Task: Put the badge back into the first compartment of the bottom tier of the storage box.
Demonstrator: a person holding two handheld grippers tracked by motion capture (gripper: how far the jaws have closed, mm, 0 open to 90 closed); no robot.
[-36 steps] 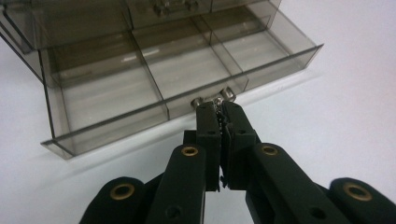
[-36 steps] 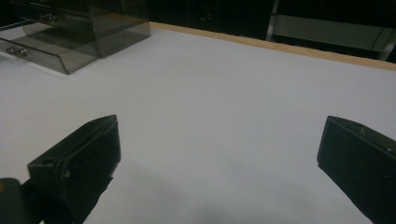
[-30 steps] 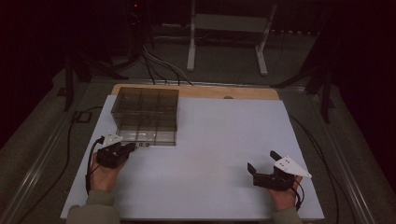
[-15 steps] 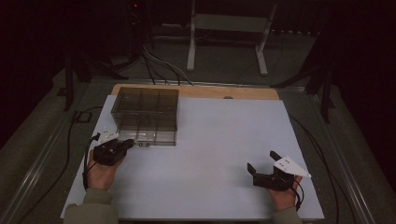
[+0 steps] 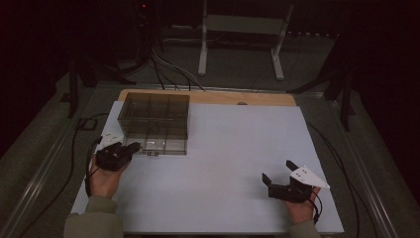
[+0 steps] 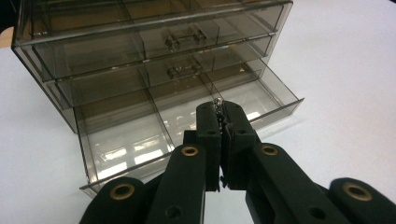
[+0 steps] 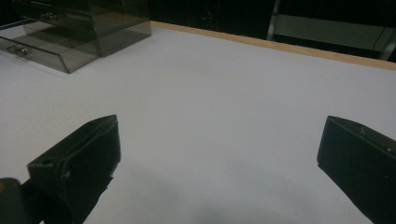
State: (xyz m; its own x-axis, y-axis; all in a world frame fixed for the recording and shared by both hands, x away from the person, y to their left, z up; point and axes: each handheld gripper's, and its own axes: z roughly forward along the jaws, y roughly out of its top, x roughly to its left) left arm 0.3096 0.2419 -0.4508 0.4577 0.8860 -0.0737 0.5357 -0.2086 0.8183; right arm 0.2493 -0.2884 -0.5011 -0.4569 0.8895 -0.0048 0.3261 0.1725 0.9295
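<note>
A smoky, see-through plastic drawer cabinet stands at about ten o'clock on the white tabletop, its bottom drawer pulled out, with dividers inside. The left gripper sits just before that drawer, jaws pressed together on something small and glinting, too tiny to identify. The right gripper rests at five o'clock, jaws spread wide over bare table.
</note>
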